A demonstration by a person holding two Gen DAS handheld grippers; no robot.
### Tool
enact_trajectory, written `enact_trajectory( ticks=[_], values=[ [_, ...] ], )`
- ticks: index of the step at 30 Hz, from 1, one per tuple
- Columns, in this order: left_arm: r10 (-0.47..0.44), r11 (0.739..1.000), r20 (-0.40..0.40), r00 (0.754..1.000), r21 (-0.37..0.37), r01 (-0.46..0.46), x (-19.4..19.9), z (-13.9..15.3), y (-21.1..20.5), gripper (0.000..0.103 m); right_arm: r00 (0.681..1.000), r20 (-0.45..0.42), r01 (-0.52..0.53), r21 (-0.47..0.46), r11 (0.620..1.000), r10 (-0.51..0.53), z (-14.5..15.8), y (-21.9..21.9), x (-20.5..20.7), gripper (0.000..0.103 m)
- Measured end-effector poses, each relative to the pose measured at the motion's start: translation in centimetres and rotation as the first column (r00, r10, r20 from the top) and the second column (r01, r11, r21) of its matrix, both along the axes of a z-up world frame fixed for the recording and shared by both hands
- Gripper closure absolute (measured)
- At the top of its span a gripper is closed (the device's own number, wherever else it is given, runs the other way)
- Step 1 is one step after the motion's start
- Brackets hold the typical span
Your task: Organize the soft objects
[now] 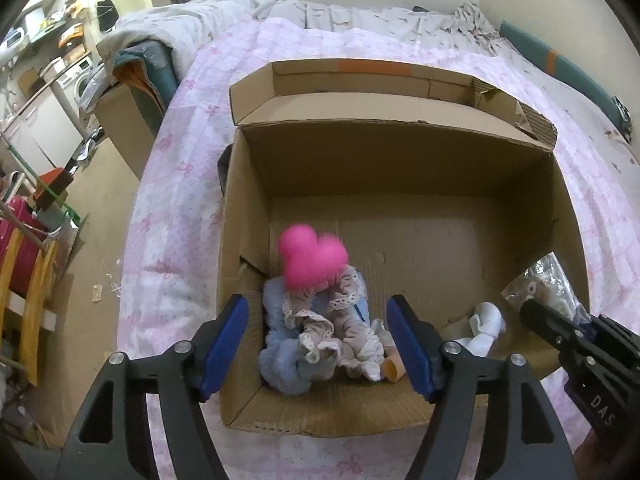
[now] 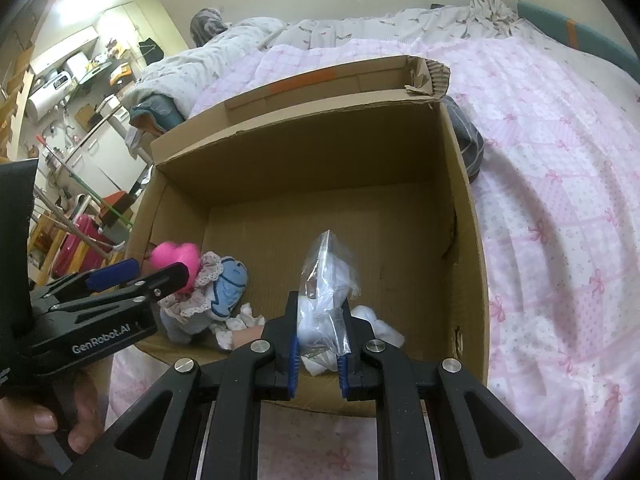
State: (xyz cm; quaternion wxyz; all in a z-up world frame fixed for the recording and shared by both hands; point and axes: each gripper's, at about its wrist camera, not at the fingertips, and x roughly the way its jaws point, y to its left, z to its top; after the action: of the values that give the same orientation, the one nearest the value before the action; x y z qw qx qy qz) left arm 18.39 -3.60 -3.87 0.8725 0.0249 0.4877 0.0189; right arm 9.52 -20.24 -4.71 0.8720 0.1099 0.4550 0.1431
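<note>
An open cardboard box [image 1: 400,160] stands on the pink bed. In its near left corner lies a pile of soft things: a pink heart plush [image 1: 310,260], a lace-trimmed doll [image 1: 340,320] and a blue fluffy cloth [image 1: 280,364]. My left gripper [image 1: 320,344] is open and empty just above the pile. My right gripper [image 2: 318,344] is shut on a clear plastic bag [image 2: 324,280] with white soft items, held over the box's near edge. A white sock [image 2: 380,324] lies in the box beside it. The pile also shows in the right wrist view [image 2: 208,288].
The box [image 2: 320,152] has its flaps up at the far side. The pink patterned bedspread [image 2: 560,200] spreads to the right. A dark grey cloth [image 2: 466,136] lies behind the box's right wall. Left of the bed are the floor, a pink suitcase [image 2: 76,248] and kitchen clutter.
</note>
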Motion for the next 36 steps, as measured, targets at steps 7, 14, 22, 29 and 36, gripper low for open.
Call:
enact_trajectory(
  ticks=[7,14,22,29,36],
  values=[
    [-0.009,1.000,0.032,0.999,-0.025,0.010,-0.8,1.0,0.4,0.034,1.000,0.020,0.015,0.017,1.000,-0.015,0.3,-0.5,-0.2,0.076],
    [-0.001,1.000,0.082,0.997,-0.029,0.003,-1.8,2.8,0.9,0.034,0.996,0.081,0.023,0.066,0.998,-0.028,1.5,-1.2,-1.1,0.026],
    [0.018,1.000,0.186,0.982,-0.026,-0.014,-4.2,5.9,2.0,0.034,0.983,0.165,0.074,0.033,0.997,-0.078,6.1,-1.2,-2.6,0.000],
    [0.022,0.999,0.241,0.970,-0.050,-0.011,-7.2,7.9,3.3,0.034,0.972,0.219,0.085,0.019,0.996,-0.087,8.8,-1.6,-5.5,0.000],
    [0.004,0.997,0.260,0.966,-0.075,0.016,-10.5,8.8,3.8,0.030,0.966,0.249,0.077,-0.014,0.997,-0.071,9.6,-0.8,-8.5,0.000]
  ],
)
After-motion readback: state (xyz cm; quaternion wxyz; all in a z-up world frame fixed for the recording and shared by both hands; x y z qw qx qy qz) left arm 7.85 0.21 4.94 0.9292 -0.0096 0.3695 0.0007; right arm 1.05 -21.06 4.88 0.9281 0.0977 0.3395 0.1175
